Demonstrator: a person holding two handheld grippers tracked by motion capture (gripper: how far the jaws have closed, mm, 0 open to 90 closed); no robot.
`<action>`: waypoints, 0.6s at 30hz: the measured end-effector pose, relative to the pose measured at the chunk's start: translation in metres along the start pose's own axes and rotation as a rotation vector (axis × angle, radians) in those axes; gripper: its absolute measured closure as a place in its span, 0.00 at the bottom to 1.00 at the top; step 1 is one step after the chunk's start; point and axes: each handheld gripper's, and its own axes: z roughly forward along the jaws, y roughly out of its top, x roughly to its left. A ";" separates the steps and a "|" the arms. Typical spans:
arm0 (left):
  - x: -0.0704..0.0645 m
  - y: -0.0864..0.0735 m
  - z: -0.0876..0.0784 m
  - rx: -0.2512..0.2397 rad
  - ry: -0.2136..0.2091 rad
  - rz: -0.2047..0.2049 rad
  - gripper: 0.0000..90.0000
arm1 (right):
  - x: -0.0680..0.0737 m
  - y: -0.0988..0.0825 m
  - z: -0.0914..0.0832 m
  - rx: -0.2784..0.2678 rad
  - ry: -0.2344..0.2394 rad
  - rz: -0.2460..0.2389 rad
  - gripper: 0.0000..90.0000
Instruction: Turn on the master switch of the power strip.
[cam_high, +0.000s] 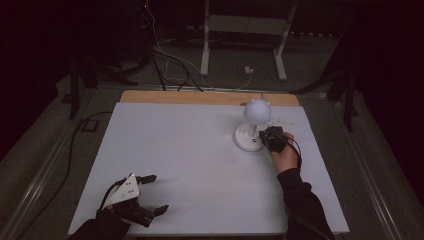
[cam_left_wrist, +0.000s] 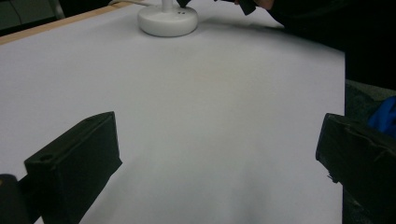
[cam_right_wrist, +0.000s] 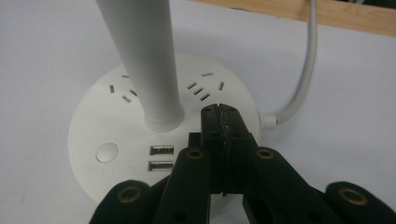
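lamp stem (cam_right_wrist: 140, 60) rises just left of pressed-together right gripper (cam_right_wrist: 223, 114) fingers.

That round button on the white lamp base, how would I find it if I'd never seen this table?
Start at the white table and go to the lamp with its ball-shaped head at the far right. On its round base, beside the shut right gripper, the round button sits just left of two stacked USB ports. It is the one smooth raised disc among slots.
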 end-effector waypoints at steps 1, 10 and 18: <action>0.000 0.000 0.000 0.001 -0.001 -0.001 0.00 | 0.001 0.000 0.000 0.000 -0.005 -0.007 1.00; -0.001 0.000 0.000 0.003 -0.001 0.002 0.00 | 0.004 -0.001 0.001 -0.003 -0.023 -0.049 1.00; -0.001 0.000 -0.001 0.001 -0.001 0.005 0.00 | 0.007 -0.001 0.002 0.007 -0.053 -0.080 1.00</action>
